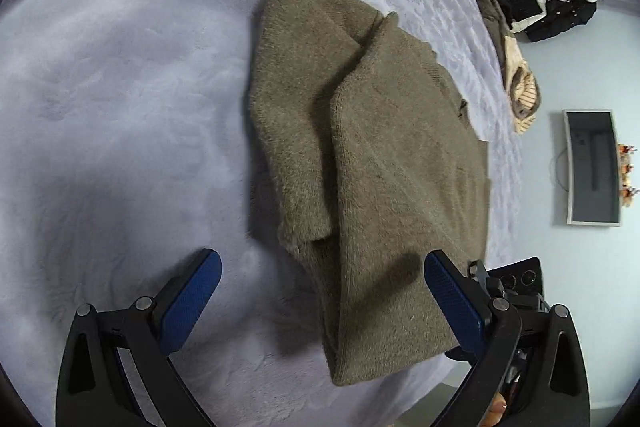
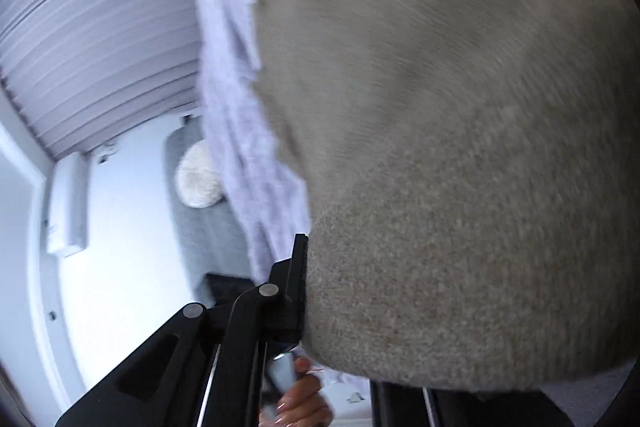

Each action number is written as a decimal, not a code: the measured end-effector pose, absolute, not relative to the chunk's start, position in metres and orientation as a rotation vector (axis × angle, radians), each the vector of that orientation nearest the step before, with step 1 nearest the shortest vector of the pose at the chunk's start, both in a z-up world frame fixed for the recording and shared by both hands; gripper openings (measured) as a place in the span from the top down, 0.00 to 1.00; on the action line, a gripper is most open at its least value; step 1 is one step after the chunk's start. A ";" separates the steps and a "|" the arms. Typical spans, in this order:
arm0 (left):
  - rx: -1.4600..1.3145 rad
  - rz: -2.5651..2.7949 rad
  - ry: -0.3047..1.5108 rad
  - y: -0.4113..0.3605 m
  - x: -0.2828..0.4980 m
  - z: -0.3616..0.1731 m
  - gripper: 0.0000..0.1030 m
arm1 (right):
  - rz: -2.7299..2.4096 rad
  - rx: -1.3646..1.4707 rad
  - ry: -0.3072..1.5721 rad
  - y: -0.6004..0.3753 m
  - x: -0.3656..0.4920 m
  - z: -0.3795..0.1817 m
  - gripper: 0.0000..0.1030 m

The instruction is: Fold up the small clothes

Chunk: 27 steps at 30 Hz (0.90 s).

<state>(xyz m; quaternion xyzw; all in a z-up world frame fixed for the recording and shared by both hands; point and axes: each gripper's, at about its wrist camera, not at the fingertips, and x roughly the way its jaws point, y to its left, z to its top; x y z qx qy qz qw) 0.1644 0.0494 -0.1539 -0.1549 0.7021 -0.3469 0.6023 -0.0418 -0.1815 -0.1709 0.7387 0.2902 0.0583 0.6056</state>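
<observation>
An olive-brown knit sweater [image 1: 360, 147] lies partly folded on a pale lavender plush blanket [image 1: 120, 87]. Its near end hangs between the blue pads of my left gripper [image 1: 320, 303], which is open and holds nothing. In the right wrist view the same sweater [image 2: 460, 167] fills most of the frame, blurred, and drapes over my right gripper [image 2: 316, 291]. Only the left finger [image 2: 298, 287] of that gripper shows, pressed against the knit; the other finger is hidden under the cloth.
A heap of brown and cream striped clothes [image 1: 504, 39] and a black garment [image 1: 540, 7] lie at the blanket's far right edge. A grey box [image 1: 592, 167] sits on the floor beyond. A white round cushion [image 2: 200, 179] lies on a grey rug.
</observation>
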 end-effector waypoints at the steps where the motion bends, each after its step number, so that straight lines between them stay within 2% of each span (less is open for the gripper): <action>1: -0.401 -0.841 1.639 0.044 0.169 -0.157 0.01 | 0.157 1.694 0.664 -0.183 -0.040 -0.164 0.92; 5: -0.466 -0.920 1.643 0.017 0.185 -0.159 0.01 | 0.206 1.650 0.665 -0.188 -0.035 -0.149 0.92; 10: -0.324 -0.927 1.596 -0.026 0.188 -0.138 0.02 | 0.211 1.579 0.752 -0.174 -0.023 -0.150 0.92; 11: -0.259 -0.911 1.579 -0.036 0.187 -0.134 0.09 | 0.206 1.560 0.784 -0.170 -0.020 -0.151 0.92; 12: -0.178 -0.887 1.562 -0.045 0.184 -0.131 0.28 | 0.196 1.524 0.848 -0.165 -0.018 -0.153 0.92; 14: -0.079 -0.850 1.565 -0.056 0.180 -0.134 0.46 | 0.161 1.407 0.996 -0.163 -0.013 -0.151 0.87; 15: -0.044 -0.835 1.564 -0.059 0.178 -0.136 0.47 | 0.135 1.296 1.104 -0.157 -0.012 -0.147 0.78; 16: -0.026 -0.827 1.560 -0.061 0.177 -0.138 0.47 | 0.134 1.210 1.177 -0.153 -0.012 -0.143 0.54; 18: 0.013 -0.811 1.550 -0.060 0.174 -0.141 0.47 | 0.141 1.082 1.247 -0.150 -0.018 -0.129 0.27; 21: 0.055 -0.761 1.567 -0.058 0.173 -0.150 0.47 | 0.088 0.986 1.196 -0.167 -0.029 -0.103 0.30; 23: 0.065 -0.738 1.561 -0.062 0.172 -0.151 0.47 | -0.017 0.932 1.138 -0.187 -0.033 -0.092 0.50; 24: 0.083 -0.725 1.548 -0.063 0.170 -0.150 0.52 | -0.069 0.898 1.131 -0.193 -0.032 -0.091 0.78; 25: 0.102 -0.714 1.531 -0.065 0.168 -0.147 0.62 | -0.129 0.850 1.142 -0.200 -0.029 -0.093 0.93; 27: 0.133 -0.688 1.512 -0.069 0.165 -0.141 0.75 | -0.190 0.771 1.195 -0.206 -0.020 -0.111 0.93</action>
